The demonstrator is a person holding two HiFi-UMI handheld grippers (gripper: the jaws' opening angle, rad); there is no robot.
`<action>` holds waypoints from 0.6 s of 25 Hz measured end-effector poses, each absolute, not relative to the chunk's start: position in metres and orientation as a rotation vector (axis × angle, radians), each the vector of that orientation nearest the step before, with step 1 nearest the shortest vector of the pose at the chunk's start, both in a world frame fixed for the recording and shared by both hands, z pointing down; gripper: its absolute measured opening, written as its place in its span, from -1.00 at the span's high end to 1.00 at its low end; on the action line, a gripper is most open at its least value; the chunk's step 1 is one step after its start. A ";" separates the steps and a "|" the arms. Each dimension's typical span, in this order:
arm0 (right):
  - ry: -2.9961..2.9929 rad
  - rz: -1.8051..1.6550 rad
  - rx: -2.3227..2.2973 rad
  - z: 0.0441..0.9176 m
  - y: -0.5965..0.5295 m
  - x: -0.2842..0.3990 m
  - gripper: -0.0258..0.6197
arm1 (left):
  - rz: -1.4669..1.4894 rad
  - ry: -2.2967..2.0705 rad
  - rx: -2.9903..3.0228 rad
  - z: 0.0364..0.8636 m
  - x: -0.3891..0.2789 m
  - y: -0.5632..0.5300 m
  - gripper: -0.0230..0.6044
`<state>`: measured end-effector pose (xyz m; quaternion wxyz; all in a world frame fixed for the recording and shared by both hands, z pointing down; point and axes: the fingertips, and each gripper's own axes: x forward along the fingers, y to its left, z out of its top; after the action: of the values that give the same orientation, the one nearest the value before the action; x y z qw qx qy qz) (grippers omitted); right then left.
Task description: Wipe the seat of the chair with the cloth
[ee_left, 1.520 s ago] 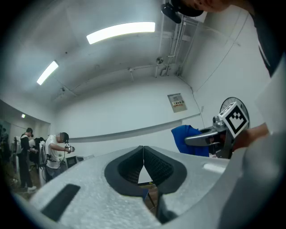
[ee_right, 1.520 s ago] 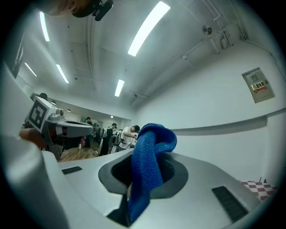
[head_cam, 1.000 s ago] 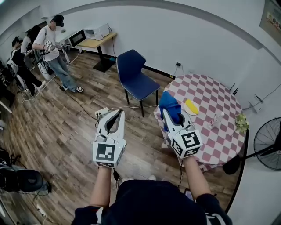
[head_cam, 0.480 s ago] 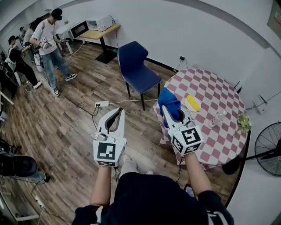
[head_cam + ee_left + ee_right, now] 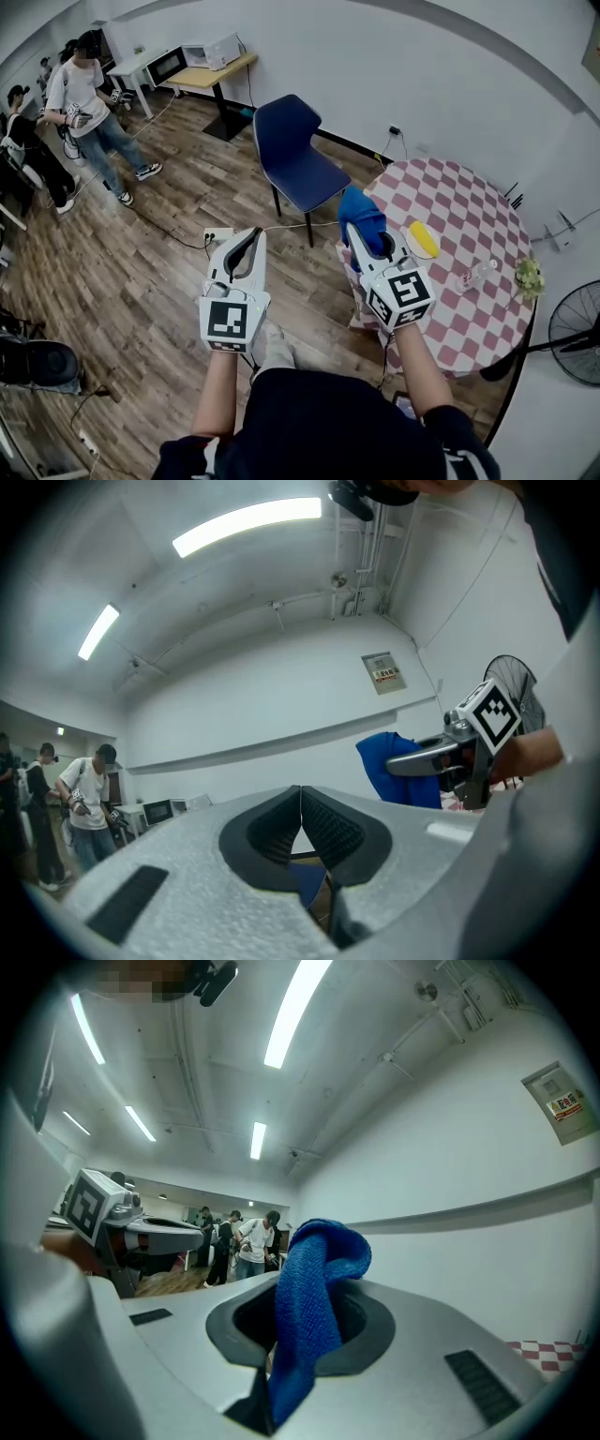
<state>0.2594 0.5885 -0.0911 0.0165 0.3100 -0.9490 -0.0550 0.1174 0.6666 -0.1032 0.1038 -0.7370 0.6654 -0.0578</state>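
Cloth [image 5: 361, 214], blue and bunched, is clamped between the jaws of your right gripper [image 5: 359, 234]. In the right gripper view it rises in a loop above the pads, and 1 tail hangs down through the gap. You hold that gripper out in front of you, over the near edge of the round table [image 5: 469, 319] with the red-and-white check cover.

Your left gripper [image 5: 251, 234] is level with it on the other side, above the wooden floor [image 5: 122, 272]. Its jaws are pressed together with nothing between them; the left gripper view shows the 2 ribbed pads meeting along 1 line.

The chair [image 5: 292, 150] is dark blue and stands upright on the floor ahead of you, between the 2 grippers as you look down, just beside the table. Its seat [image 5: 316, 184] is bare, and the cloth is well apart from it, not touching.

On the table lie a yellow item [image 5: 423, 240] and, farther right, a clear bottle [image 5: 473, 274]. A white power strip [image 5: 217, 235] sits on the floor near your left gripper's tip. A fan [image 5: 577, 330] stands at the right edge. At the far left, several people [image 5: 82, 94] stand near a desk [image 5: 214, 77] that carries a microwave [image 5: 214, 52].
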 end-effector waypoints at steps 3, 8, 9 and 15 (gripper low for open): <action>-2.949 -0.176 0.974 -0.095 0.560 0.232 0.74 | -0.166 1.950 -2.172 -0.111 0.090 0.638 0.87; -2.942 -0.160 0.992 -0.102 0.513 0.184 0.74 | -0.178 1.935 -2.189 -0.118 0.042 0.590 0.87; -2.936 -0.167 0.990 -0.102 0.504 0.174 0.74 | -0.181 1.931 -2.192 -0.119 0.032 0.581 0.87; -2.904 -0.170 0.999 -0.095 0.458 0.111 0.74 | -0.204 1.926 -2.205 -0.113 -0.035 0.536 0.87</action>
<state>0.1111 0.4583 -0.0949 0.0331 0.3245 -0.9437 -0.0552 -0.0345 0.5361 -0.1128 0.1034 -0.7473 0.6527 -0.0691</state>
